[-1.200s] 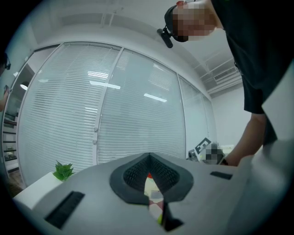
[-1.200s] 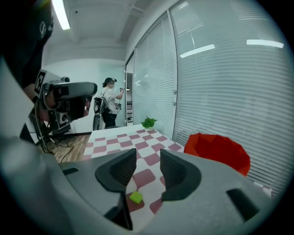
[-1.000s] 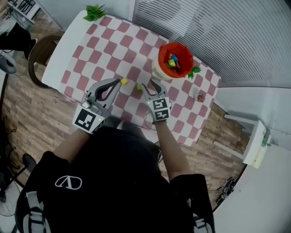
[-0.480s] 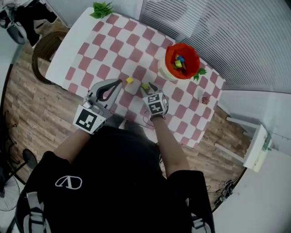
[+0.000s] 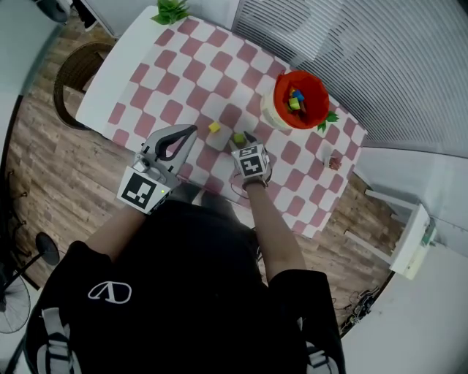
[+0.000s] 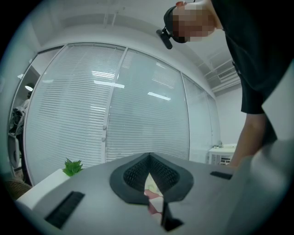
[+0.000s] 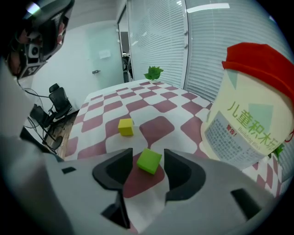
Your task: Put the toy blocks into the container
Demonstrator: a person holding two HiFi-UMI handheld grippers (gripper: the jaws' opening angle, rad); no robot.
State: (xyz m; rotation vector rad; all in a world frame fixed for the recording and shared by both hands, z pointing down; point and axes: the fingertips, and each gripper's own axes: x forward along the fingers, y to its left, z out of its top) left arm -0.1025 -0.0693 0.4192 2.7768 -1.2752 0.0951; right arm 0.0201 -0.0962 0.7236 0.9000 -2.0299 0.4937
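The green block [image 7: 149, 160] lies on the checked cloth between the jaws of my right gripper [image 7: 148, 155]. Those jaws are opening, and a gap shows on each side of the block. In the head view the green block [image 5: 239, 138] sits just past the right gripper [image 5: 245, 143]. A yellow block [image 7: 126, 126] [image 5: 214, 127] rests a little farther out to the left. The red-rimmed container [image 5: 300, 98] [image 7: 250, 114] stands upright at the right with several coloured blocks inside. My left gripper [image 5: 191, 130] [image 6: 148, 156] hovers above the table's near edge, shut and empty.
A checked tablecloth [image 5: 190, 73] covers the table. Green plant sprigs lie at the far corner [image 5: 170, 11] and beside the container [image 5: 329, 117]. A small red thing [image 5: 334, 161] sits near the right edge. A wicker chair [image 5: 73, 73] stands at the left.
My right gripper has moved forward over the green block and its jaws have spread around it. The left gripper has stayed where it was.
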